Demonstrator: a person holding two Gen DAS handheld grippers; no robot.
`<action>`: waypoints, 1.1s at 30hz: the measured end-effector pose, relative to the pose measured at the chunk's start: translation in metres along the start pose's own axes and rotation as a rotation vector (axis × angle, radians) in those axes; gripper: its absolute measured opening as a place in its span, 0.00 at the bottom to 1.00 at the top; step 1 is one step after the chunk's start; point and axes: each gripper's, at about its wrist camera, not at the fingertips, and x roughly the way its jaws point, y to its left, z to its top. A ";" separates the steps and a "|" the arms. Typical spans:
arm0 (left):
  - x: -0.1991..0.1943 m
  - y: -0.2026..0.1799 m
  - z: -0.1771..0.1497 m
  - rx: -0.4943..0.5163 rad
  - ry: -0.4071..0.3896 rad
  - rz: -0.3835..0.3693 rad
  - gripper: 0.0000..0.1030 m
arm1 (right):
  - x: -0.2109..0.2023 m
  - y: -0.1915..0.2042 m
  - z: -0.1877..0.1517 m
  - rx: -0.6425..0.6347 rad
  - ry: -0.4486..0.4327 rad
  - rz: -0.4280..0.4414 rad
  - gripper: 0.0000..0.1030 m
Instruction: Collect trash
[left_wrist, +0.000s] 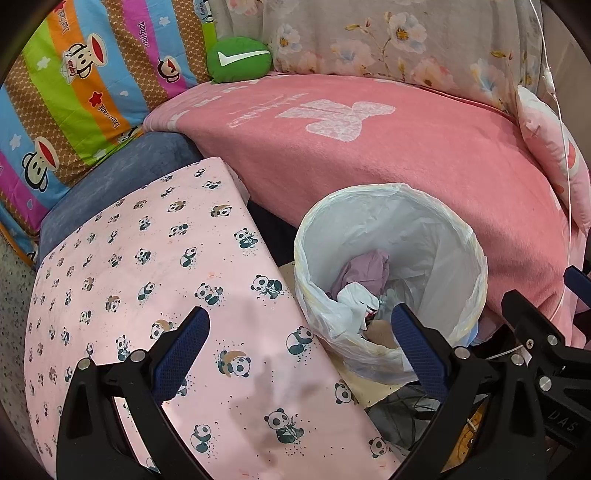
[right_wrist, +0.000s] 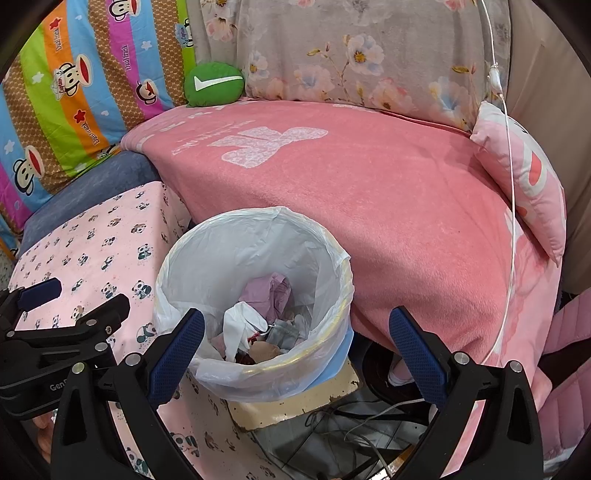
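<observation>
A round bin (left_wrist: 461, 236) lined with a white plastic bag stands between a panda-print surface and a pink bed. Inside it lies crumpled trash (left_wrist: 364, 280): purple, white and tan scraps. In the right wrist view the same bin (right_wrist: 332, 266) sits centre frame with the trash (right_wrist: 266, 306) in its bottom. My left gripper (left_wrist: 301, 326) is open and empty, over the panda cloth and the bin's near rim. My right gripper (right_wrist: 297, 326) is open and empty, spread just above the bin's near rim. The left gripper (right_wrist: 51, 306) shows at the left of the right wrist view.
A pink panda-print cloth (left_wrist: 147, 266) covers a low surface on the left. A pink blanket (left_wrist: 388, 147) covers the bed behind. A green check-mark cushion (left_wrist: 238, 59), striped bedding (left_wrist: 74, 85) and a hanging white cable (right_wrist: 508, 184) are around. Cables (right_wrist: 351, 432) lie on the floor below.
</observation>
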 end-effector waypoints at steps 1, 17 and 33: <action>0.000 0.000 0.000 0.000 0.000 0.000 0.92 | 0.000 0.000 0.000 -0.001 0.000 0.001 0.96; 0.000 0.003 -0.003 -0.005 0.005 -0.004 0.92 | -0.002 -0.004 -0.003 0.004 0.001 -0.008 0.96; 0.000 0.003 -0.004 0.000 0.011 -0.008 0.92 | -0.003 -0.006 -0.007 0.010 0.002 -0.015 0.96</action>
